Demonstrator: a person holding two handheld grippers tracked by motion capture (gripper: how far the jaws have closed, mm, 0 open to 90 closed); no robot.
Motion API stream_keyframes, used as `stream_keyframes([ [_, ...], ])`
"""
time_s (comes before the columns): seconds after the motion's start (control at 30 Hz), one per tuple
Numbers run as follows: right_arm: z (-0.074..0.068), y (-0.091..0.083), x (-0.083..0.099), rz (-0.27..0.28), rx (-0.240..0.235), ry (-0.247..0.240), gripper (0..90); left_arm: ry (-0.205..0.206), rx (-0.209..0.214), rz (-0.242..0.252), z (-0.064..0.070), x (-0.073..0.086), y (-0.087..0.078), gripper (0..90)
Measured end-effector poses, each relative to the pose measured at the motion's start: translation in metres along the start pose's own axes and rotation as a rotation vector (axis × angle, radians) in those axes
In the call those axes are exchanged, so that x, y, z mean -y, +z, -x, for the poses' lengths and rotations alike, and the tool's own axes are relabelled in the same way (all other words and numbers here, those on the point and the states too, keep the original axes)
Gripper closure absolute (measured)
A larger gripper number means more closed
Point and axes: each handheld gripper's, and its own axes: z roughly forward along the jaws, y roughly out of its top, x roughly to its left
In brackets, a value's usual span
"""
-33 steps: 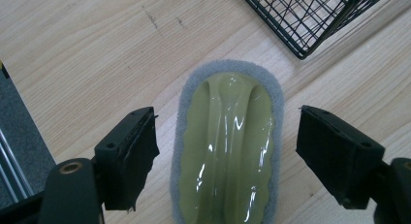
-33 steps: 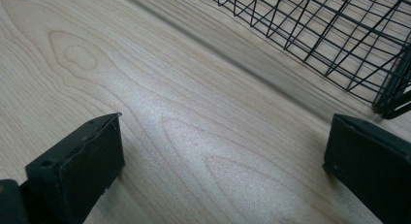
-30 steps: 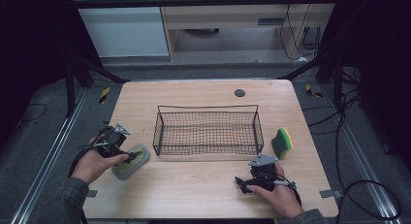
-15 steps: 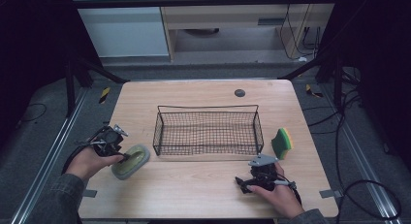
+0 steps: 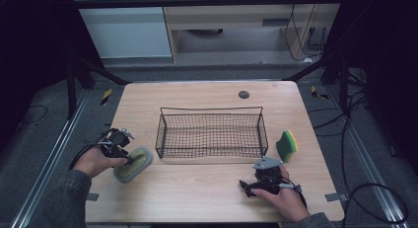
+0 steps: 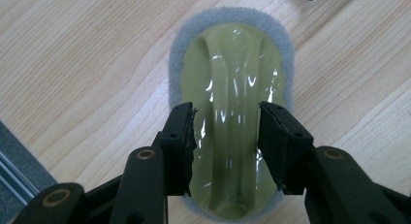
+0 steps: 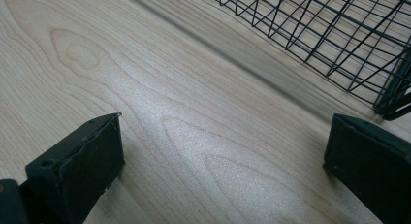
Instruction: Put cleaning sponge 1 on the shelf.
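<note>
Nearest, the right claw (image 5: 249, 186) rests low on the table (image 5: 197, 198) at its front right, jaws spread wide with only bare wood between them. Further left, the left claw (image 6: 228, 136) hangs over the oval scrubber (image 6: 232, 69), its jaws standing open on either side of the glossy yellow-green grip, whether touching it I cannot tell. Beyond both sits the wire basket (image 5: 212, 134) mid-table, with a green-and-yellow sponge (image 5: 286, 145) standing just beside its right end.
</note>
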Motion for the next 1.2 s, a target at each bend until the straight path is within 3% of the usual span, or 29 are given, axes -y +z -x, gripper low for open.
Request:
stream_keyframes([
  [0.5,0.0,0.0,0.0,0.002,-0.003,-0.006,0.8,0.041,0.004,-0.017,0.002,-0.008,0.006,70.3],
  [0.6,0.0,0.0,0.0,0.002,-0.003,-0.006,0.8,0.047,-0.017,0.012,0.004,-0.006,0.0,70.5],
  [0.93,0.001,0.0,0.0,0.002,-0.003,-0.006,0.8,0.128,-0.115,0.153,0.016,0.005,-0.034,70.7],
  [1.1,0.0,0.0,0.0,0.002,-0.002,-0.006,0.8,0.163,-0.15,0.179,0.014,0.005,-0.04,70.7],
  [1.2,0.0,0.0,0.001,0.003,-0.002,-0.002,1.0,0.21,-0.18,0.184,0.012,0.0,-0.043,70.7],
])
